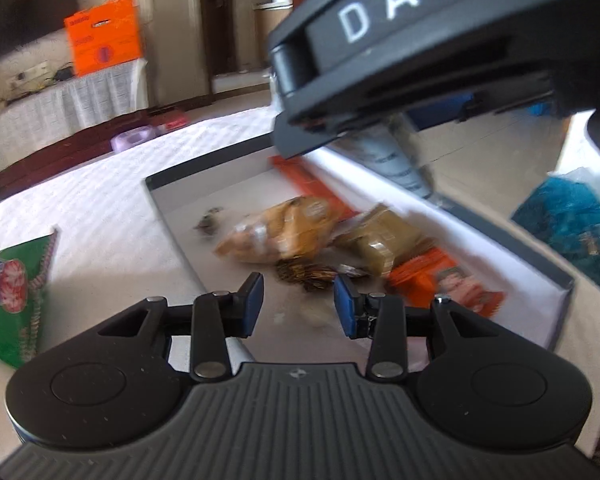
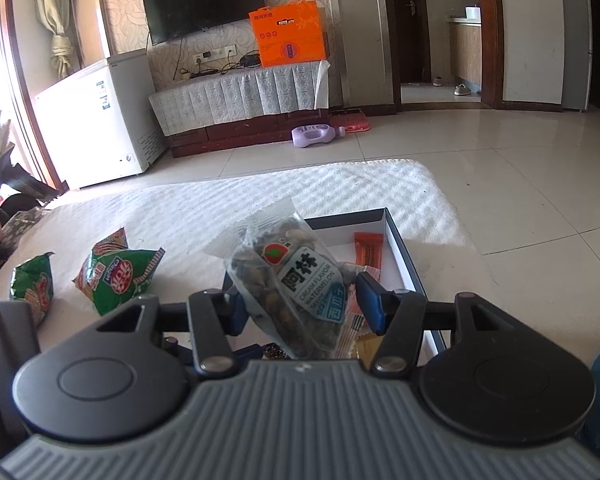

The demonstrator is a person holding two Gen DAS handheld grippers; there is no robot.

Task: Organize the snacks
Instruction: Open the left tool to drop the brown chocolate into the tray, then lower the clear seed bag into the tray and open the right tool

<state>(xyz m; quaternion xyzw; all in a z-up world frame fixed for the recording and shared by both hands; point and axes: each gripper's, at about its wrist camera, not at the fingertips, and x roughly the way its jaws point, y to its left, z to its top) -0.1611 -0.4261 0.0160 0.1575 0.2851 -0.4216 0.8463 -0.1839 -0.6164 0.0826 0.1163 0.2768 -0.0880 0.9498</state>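
**Right tongs held a seed packet above the snack box**

The right tongs (image 2: 300,304) gripped a clear packet of watermelon seeds (image 2: 296,292), its blue pads pressing on both sides. The packet hung tilted over the near end of a shallow box (image 2: 400,248) with a dark rim and white lining. The box sat on a counter covered with white textured cloth (image 2: 220,200).

The left tongs (image 1: 298,306) stood open with nothing between the pads, poised over the near end of the same box. Inside the box, in the left wrist view, lay a tan wrapped snack (image 1: 280,232), an olive-brown packet (image 1: 380,240) to its right, an orange packet (image 1: 444,284) nearer on the right, and a long orange bar (image 2: 367,250) at the far end. The picture was blurred, so labels could not be read.

On the cloth to the left of the box lay two green snack bags (image 2: 120,276) (image 2: 32,288), well apart from it.
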